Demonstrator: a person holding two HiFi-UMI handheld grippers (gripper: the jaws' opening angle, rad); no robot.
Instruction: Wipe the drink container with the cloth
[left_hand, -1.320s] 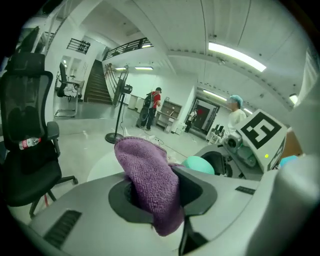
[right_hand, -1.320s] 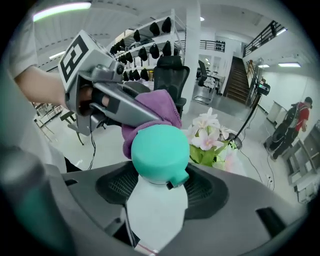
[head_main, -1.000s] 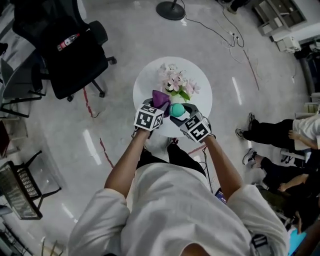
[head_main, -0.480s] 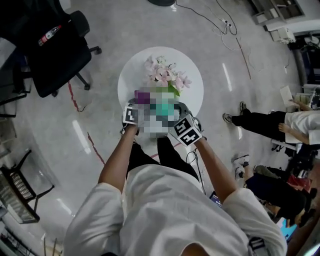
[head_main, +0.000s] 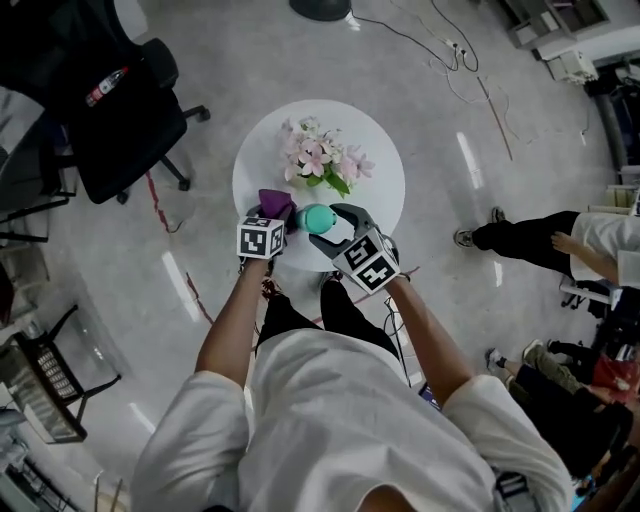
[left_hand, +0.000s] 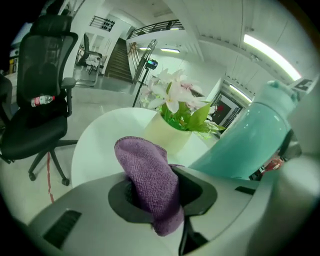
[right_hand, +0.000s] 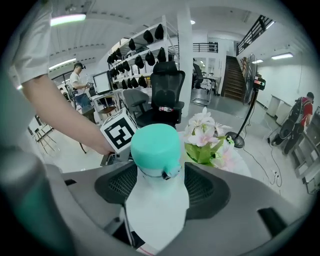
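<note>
My right gripper (head_main: 327, 224) is shut on the teal drink container (head_main: 318, 217), holding it tilted above the near part of the round white table (head_main: 385, 185). In the right gripper view the white body and teal cap of the container (right_hand: 156, 165) sit between the jaw pads (right_hand: 202, 187). These jaws have just been opening slightly, with the container still between them. My left gripper (head_main: 272, 213) is shut on a purple cloth (head_main: 274, 204), just left of the container. The cloth (left_hand: 150, 180) bulges out of the jaws, and the container (left_hand: 245, 145) is close on its right; whether they touch I cannot tell.
A pot of pink and white flowers (head_main: 320, 160) stands on the table's far half, right behind the container. A black office chair (head_main: 110, 110) is on the floor at the left. People sit at the right (head_main: 560, 235). Cables (head_main: 450, 55) run across the far floor.
The left gripper has sunk with the cloth and now sits beside the container's left side. The right gripper has kept the container almost in place.
</note>
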